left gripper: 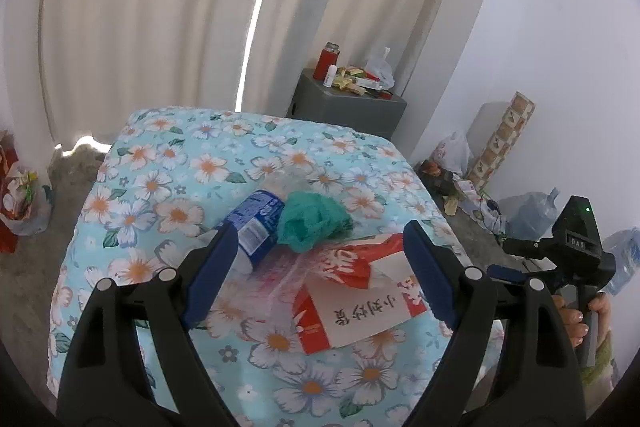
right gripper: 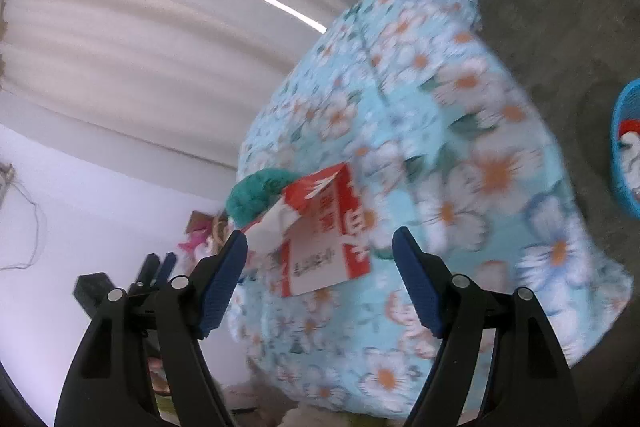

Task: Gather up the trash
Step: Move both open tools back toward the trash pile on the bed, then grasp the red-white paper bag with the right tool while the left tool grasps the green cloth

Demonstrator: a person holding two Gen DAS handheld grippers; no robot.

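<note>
Ahead of and beneath both tools spreads the floral-covered table (left gripper: 168,163), holding all the trash that shows. Largest is the red-and-white paper bag (left gripper: 360,291), lying flat between and just beyond the spread fingers of the left gripper (left gripper: 316,275), which hold nothing. Past its left finger lies the blue wrapper (left gripper: 256,227), touching the crumpled green net (left gripper: 312,223) straight ahead. The right gripper (right gripper: 320,279) is likewise apart and empty, hanging off the table's side with the bag's near edge just in front of it; off to its right sits a blue basket (right gripper: 626,147), probably the bin. The bag lies flat on soft cloth, so a closing finger could pinch the tablecloth with it and drag everything, or slide over the paper and nudge the wrapper off the edge.
</note>
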